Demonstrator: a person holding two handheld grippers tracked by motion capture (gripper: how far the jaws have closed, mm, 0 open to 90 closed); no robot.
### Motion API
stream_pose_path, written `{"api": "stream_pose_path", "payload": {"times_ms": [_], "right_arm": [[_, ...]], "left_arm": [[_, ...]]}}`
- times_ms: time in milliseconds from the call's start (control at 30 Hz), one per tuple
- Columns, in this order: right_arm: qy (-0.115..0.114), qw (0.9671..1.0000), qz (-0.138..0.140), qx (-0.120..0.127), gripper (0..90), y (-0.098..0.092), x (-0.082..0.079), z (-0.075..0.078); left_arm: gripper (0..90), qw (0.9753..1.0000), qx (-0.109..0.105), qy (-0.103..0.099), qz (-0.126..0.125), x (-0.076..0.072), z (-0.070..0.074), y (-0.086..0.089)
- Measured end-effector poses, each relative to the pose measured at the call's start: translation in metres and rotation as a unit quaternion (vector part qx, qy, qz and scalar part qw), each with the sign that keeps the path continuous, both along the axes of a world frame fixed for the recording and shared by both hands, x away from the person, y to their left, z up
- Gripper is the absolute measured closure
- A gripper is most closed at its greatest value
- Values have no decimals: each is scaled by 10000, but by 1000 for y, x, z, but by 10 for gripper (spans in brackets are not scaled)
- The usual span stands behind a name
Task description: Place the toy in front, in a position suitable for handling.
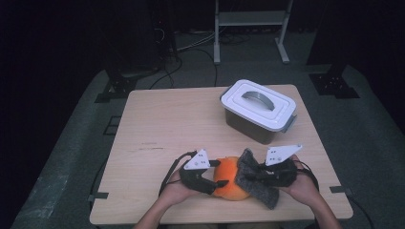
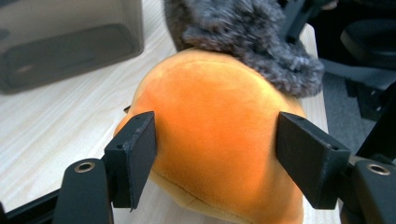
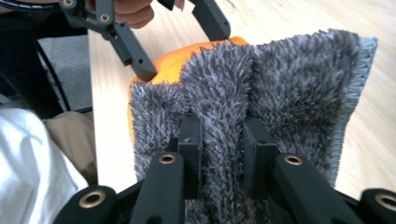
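Observation:
An orange plush ball (image 1: 228, 177) rests on the wooden table (image 1: 167, 124) near its front edge. My left gripper (image 1: 216, 180) holds it from the left; in the left gripper view the gripper (image 2: 217, 158) has both pads pressed against the sides of the ball (image 2: 219, 116). A grey furry cloth (image 1: 255, 183) is draped over the ball's right side. My right gripper (image 1: 257, 172) is shut on a raised fold of that cloth (image 3: 280, 84), pinched between the jaws of the gripper (image 3: 219, 140). Part of the ball (image 3: 168, 60) is hidden behind the cloth.
A storage box with a white lid and grey handle (image 1: 260, 102) stands at the back right of the table, its dark wall (image 2: 70, 42) close behind the ball. Beyond the table are a metal frame (image 1: 250, 28), black stands and cables on the floor.

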State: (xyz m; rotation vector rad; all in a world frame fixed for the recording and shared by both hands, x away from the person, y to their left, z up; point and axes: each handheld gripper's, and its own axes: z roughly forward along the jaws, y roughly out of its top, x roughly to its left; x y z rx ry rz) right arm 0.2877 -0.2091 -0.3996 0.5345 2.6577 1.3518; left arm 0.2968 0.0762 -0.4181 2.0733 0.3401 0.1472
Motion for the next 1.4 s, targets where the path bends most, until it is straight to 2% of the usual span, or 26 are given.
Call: {"api": "stream_pose_path", "payload": {"times_ms": [67, 167, 267, 333, 400, 467, 600, 767, 833, 900, 967, 1067, 1200, 1300, 1400], "right_arm": [[24, 10000, 28, -17, 719, 0, 0, 0], [125, 9998, 122, -34, 719, 2, -1, 0], [80, 9999, 135, -41, 718, 2, -1, 4], [-89, 9999, 50, 80, 717, 2, -2, 9], [-188, 9996, -21, 222, 711, 1, -1, 14], [-238, 9993, -146, 252, 709, 0, 2, 16], [-19, 9997, -165, 189, 715, -2, 8, 5], [109, 9998, 72, 118, 721, -1, 3, 3], [187, 9996, 199, 65, 721, 1, 1, 3], [150, 9997, 217, -5, 723, 3, -1, 6], [-19, 9999, 147, 3, 723, 5, -3, 12], [-219, 9996, 114, 146, 723, 11, -6, 19], [-240, 9995, 199, 3, 720, 18, -6, 16], [-135, 9997, 199, -50, 720, 12, -4, 13], [-66, 9999, 60, -108, 718, 2, -2, 9]], "left_arm": [[285, 9999, -53, 113, 29, 0, 1, -1], [284, 9999, -55, 155, -3, -1, 0, -2], [304, 9999, 36, -97, -118, -3, 0, -3], [309, 9995, -9, -205, -249, -5, 0, -4], [315, 9985, 37, -362, -396, -9, 0, -5], [314, 9981, 76, -424, -442, -10, 0, -6], [276, 9992, 35, -264, -290, -6, 1, -5], [236, 9998, -115, -30, -159, -3, 1, -4], [243, 9998, -63, -65, -193, -4, 1, -5], [287, 9994, -10, -176, -282, -7, 0, -7], [301, 9989, 75, -305, -349, -9, 0, -8], [313, 9977, 121, -450, -492, -13, 1, -11], [316, 9978, 173, -414, -487, -12, 0, -8], [317, 9979, 183, -400, -483, -11, -1, -7], [316, 9980, 182, -366, -491, -10, -1, -6]]}}
